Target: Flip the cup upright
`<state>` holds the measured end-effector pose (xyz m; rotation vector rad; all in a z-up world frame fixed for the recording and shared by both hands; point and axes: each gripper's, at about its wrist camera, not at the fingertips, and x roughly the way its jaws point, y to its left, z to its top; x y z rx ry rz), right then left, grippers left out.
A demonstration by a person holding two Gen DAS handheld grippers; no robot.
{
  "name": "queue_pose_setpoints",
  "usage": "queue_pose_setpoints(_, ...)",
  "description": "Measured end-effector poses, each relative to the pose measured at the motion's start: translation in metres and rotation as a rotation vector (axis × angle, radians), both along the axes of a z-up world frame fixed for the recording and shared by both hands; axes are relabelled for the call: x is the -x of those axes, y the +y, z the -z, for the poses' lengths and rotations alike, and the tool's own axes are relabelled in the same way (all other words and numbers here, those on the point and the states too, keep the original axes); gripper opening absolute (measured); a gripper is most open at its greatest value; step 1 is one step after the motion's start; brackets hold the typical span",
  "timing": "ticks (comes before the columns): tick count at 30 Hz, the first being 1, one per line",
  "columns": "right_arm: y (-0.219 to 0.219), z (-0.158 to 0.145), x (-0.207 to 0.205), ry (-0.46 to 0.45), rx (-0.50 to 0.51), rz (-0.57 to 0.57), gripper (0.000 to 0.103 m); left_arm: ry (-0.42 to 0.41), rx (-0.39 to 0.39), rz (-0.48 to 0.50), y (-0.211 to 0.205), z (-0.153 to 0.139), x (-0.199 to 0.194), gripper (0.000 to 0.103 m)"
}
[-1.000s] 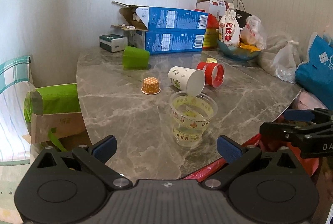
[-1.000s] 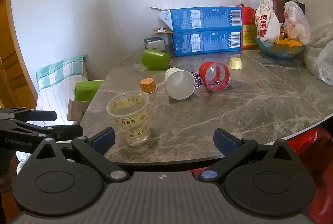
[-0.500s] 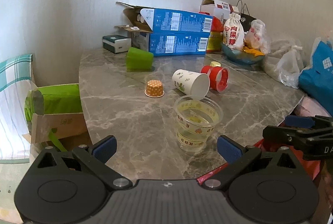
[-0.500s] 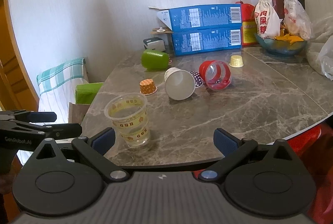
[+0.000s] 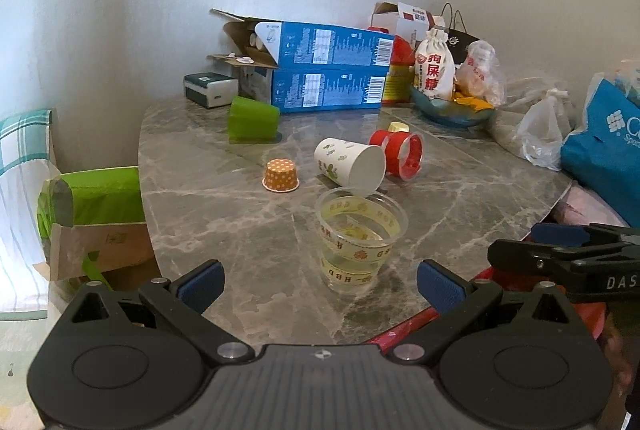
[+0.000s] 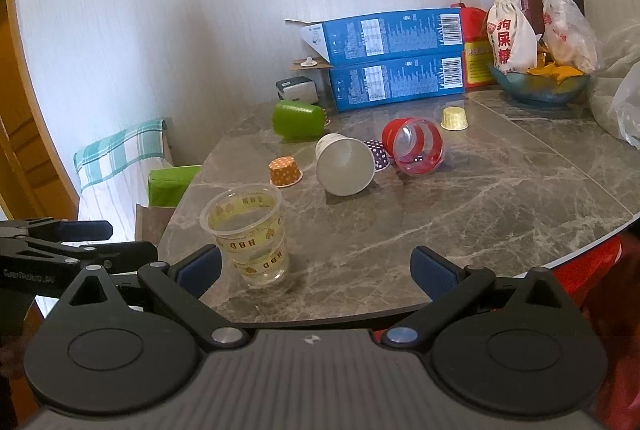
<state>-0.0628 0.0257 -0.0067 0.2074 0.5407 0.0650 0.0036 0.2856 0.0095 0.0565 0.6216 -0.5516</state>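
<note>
A clear plastic cup with yellow print stands upright near the marble table's front edge; it also shows in the right wrist view. Behind it a white paper cup, a red cup and a green cup lie on their sides. My left gripper is open and empty, just short of the clear cup. My right gripper is open and empty at the table edge, the clear cup by its left finger.
Small orange, purple and yellow cupcake liners sit upside down. Two blue boxes, a bowl and bags line the back. A blue bag stands right. A green-lined paper bag stands left of the marble table.
Both grippers have moved slightly closer to the table, so the cups look a little larger. No cup has moved. Both grippers stay open.
</note>
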Motion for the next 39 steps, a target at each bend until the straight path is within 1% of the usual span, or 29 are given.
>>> queue_pose_setpoints(6,-0.0013,-0.0012,0.0038,-0.018,-0.007,0.002,0.102,0.000,0.014,0.005,-0.0005,-0.0002,0.0008,0.103)
queue_pose_setpoints(12,-0.0013,-0.0007,0.0035,-0.014,-0.008,0.002,0.102,-0.011,0.029,0.000,0.0011,-0.0017,0.0022,0.103)
queue_pose_setpoints(31,-0.0015,0.0026,0.0024,-0.004,-0.020,0.000,0.102,0.004,0.045,0.017,-0.0002,0.0013,0.0016,0.103)
queue_pose_setpoints(39,-0.0019,0.0054,0.0015,0.004,-0.025,0.002,0.102,-0.006,0.053,0.031,-0.0003,0.0009,0.0039,0.103)
